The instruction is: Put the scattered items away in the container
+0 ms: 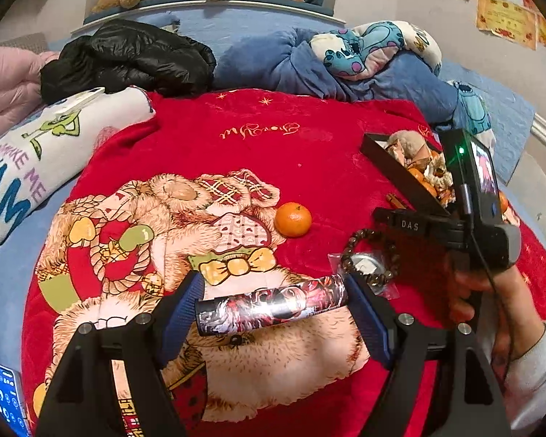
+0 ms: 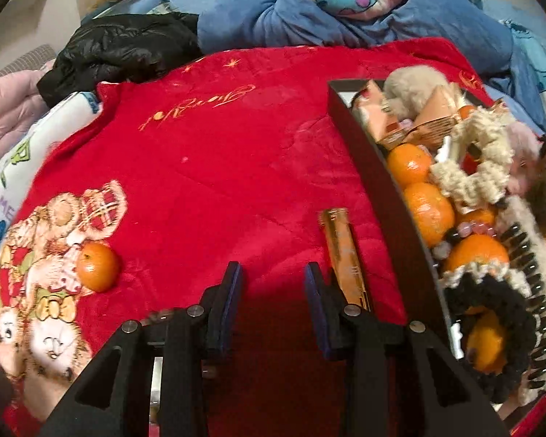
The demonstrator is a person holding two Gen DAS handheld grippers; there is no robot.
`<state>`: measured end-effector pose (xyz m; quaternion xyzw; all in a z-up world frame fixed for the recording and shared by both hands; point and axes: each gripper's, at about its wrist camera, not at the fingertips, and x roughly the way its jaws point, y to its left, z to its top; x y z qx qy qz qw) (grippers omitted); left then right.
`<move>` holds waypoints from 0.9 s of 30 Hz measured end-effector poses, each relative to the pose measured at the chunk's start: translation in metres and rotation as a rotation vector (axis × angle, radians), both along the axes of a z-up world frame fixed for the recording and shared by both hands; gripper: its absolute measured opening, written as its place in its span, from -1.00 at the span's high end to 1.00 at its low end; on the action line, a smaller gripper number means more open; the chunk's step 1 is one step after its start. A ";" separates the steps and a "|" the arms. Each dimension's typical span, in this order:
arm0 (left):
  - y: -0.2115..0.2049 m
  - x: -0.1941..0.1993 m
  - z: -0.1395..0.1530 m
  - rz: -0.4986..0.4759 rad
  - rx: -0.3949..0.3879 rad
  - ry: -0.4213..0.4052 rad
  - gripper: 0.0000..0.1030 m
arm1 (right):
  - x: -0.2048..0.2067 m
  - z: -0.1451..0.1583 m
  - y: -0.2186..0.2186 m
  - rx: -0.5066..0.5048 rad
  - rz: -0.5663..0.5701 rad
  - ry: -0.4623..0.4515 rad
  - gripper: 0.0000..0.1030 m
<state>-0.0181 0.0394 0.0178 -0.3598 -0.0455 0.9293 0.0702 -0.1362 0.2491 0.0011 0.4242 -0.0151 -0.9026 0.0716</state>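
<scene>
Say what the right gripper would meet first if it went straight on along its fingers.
Probably bare red blanket: the right gripper is empty, with the gold tube just right of its line.

Red bear-print blanket [image 1: 309, 153] with loose mandarin [image 1: 293, 219], bead bracelet [image 1: 371, 258], gold tube [image 2: 344, 255], black box [image 2: 367, 153].
</scene>
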 end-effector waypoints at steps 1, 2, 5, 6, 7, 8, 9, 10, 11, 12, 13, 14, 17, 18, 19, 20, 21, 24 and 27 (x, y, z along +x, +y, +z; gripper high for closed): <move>0.002 0.000 0.001 -0.001 0.003 0.003 -0.56 | -0.001 -0.001 0.003 -0.001 0.000 -0.008 0.32; 0.004 -0.001 0.002 -0.001 0.005 0.008 -0.56 | -0.003 -0.004 0.006 -0.013 0.004 -0.023 0.33; 0.014 -0.002 0.004 -0.016 0.000 0.012 -0.56 | -0.004 -0.005 0.008 -0.016 0.010 -0.030 0.34; 0.017 -0.002 0.005 -0.023 -0.003 0.012 -0.56 | -0.004 -0.005 0.007 -0.014 0.011 -0.030 0.34; 0.021 -0.002 0.004 -0.032 -0.009 0.011 -0.56 | -0.004 -0.006 0.007 -0.011 0.012 -0.030 0.34; 0.023 -0.001 0.003 -0.038 -0.014 0.009 -0.56 | -0.004 -0.007 0.007 -0.013 0.013 -0.029 0.35; 0.025 -0.001 0.002 -0.046 -0.020 0.007 -0.56 | -0.004 -0.007 0.008 -0.023 0.015 -0.030 0.36; 0.027 -0.001 0.001 -0.052 -0.025 0.004 -0.56 | -0.004 -0.007 0.007 -0.030 0.017 -0.029 0.42; 0.028 -0.001 0.000 -0.054 -0.030 0.001 -0.56 | -0.003 -0.007 0.008 -0.041 0.016 -0.028 0.61; 0.028 0.000 -0.001 -0.053 -0.030 -0.001 -0.56 | -0.002 -0.007 0.011 -0.051 0.011 -0.025 0.78; 0.027 -0.001 -0.001 -0.051 -0.028 -0.003 -0.56 | -0.001 -0.006 0.014 -0.069 0.013 -0.023 0.82; 0.027 -0.001 -0.002 -0.046 -0.024 -0.008 -0.56 | -0.001 -0.006 0.013 -0.078 0.029 -0.025 0.86; 0.024 -0.001 -0.002 -0.037 -0.010 -0.011 -0.56 | 0.003 -0.005 0.013 -0.080 0.043 -0.019 0.89; 0.025 -0.001 -0.001 -0.039 -0.009 -0.008 -0.56 | 0.003 -0.004 0.013 -0.082 0.043 -0.017 0.91; 0.025 -0.001 -0.001 -0.040 -0.013 -0.005 -0.56 | 0.004 -0.004 0.014 -0.094 0.042 -0.018 0.92; 0.025 -0.001 0.000 -0.039 -0.015 -0.002 -0.56 | 0.005 -0.002 0.016 -0.110 0.044 -0.019 0.93; 0.025 0.000 0.000 -0.039 -0.016 -0.001 -0.56 | 0.006 -0.001 0.017 -0.117 0.048 -0.017 0.95; 0.025 0.000 0.001 -0.038 -0.014 0.000 -0.56 | 0.012 0.006 0.014 -0.117 0.073 0.003 0.96; 0.023 -0.001 0.000 -0.029 -0.011 -0.002 -0.56 | 0.016 0.006 0.008 -0.096 0.089 0.007 0.97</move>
